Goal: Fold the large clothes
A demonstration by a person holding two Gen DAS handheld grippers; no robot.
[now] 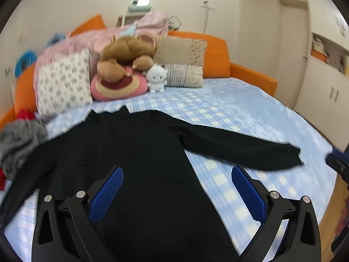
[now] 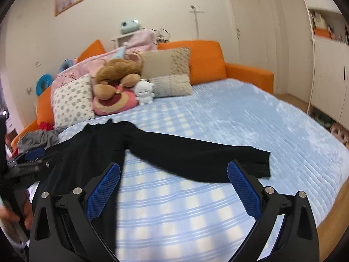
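A black long-sleeved garment (image 1: 139, 152) lies spread flat on the blue checked bed cover (image 1: 250, 113), collar toward the pillows, sleeves out to both sides. My left gripper (image 1: 177, 170) is open and empty, hovering above the garment's body near its lower right side. The right sleeve (image 1: 250, 150) stretches out to the right. In the right wrist view the garment (image 2: 87, 152) lies left and its right sleeve (image 2: 207, 161) runs across. My right gripper (image 2: 173, 166) is open and empty, above the cover just in front of the sleeve, cuff (image 2: 260, 163) by its right finger.
Pillows (image 1: 63, 85), a brown plush (image 1: 126, 54), a white plush (image 1: 156, 78) and an orange headboard (image 1: 216, 52) stand at the bed's head. Grey and red clothes (image 1: 19, 139) are heaped at the left. White cupboards (image 2: 331, 76) line the right wall. The bed's wooden edge (image 2: 333, 209) runs at the right.
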